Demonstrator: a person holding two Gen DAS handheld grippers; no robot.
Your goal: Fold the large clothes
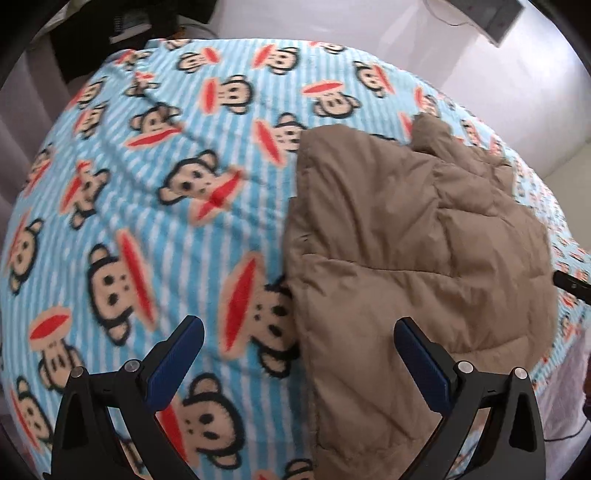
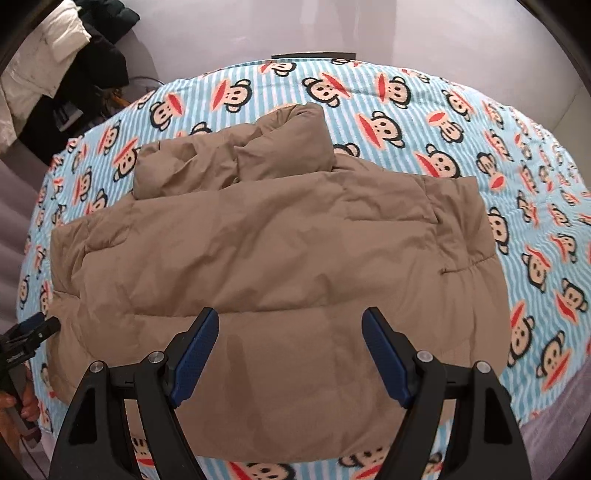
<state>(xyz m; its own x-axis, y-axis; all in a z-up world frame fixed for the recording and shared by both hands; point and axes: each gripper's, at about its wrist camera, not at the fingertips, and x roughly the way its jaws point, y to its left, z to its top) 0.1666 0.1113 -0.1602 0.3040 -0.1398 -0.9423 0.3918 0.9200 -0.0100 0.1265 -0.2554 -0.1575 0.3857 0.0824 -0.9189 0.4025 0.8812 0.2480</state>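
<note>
A tan padded jacket (image 2: 280, 243) lies flat on a blue-striped blanket with a monkey print (image 2: 461, 122). Its collar points to the far side and one sleeve is folded over the upper left. My right gripper (image 2: 290, 328) is open and empty, hovering above the jacket's near hem. My left gripper (image 1: 299, 339) is open and empty above the jacket's left edge (image 1: 406, 236), with one finger over the blanket (image 1: 155, 192) and one over the jacket. The left gripper also shows at the left edge of the right wrist view (image 2: 33, 328).
White and black clothes (image 2: 66, 48) are piled at the far left beyond the blanket. A pale wall (image 2: 406, 26) stands behind the bed. The tip of the right gripper (image 1: 570, 282) shows at the right edge of the left wrist view.
</note>
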